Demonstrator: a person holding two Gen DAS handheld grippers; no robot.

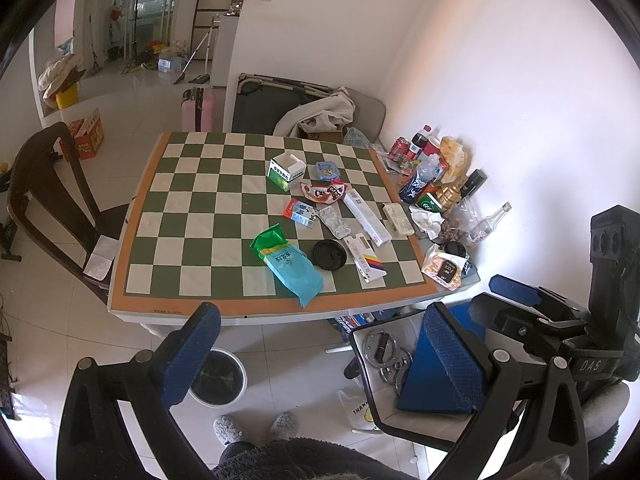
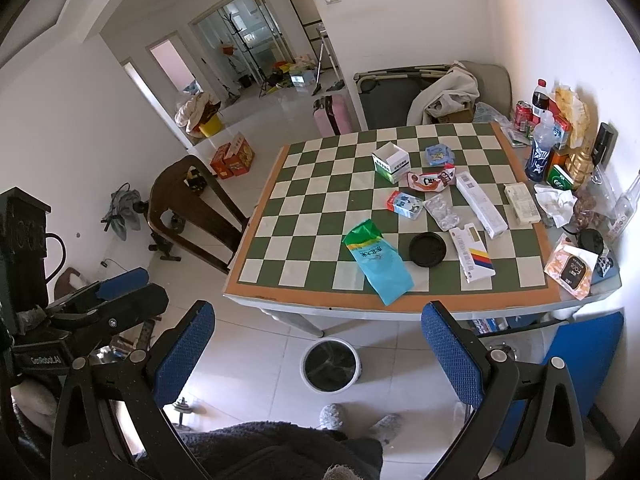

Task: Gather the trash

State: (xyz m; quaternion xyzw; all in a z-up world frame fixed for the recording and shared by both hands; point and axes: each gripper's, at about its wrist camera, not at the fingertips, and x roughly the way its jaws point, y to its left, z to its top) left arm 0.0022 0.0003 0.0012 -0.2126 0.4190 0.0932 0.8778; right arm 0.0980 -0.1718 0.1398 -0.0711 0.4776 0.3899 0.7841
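- Left gripper (image 1: 320, 344) and right gripper (image 2: 318, 344): jaws spread wide, nothing held, both short of the table (image 2: 360, 306).
- Trash lies mid-table: blue-green bag (image 2: 378, 266), black lid (image 2: 427, 249), wrappers.
- Bin (image 2: 330, 365) stands below the near edge.
- Risk: slick bag may slip from pads; flat lid likely resists pinching.

trash (image 1: 312, 216) on table (image 1: 180, 184), bin (image 1: 219, 376) below front

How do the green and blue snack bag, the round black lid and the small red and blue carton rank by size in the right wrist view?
Largest to smallest:
1. Green and blue snack bag
2. Round black lid
3. Small red and blue carton
The carton lies farther from the camera, so its gap to the lid is unsure.
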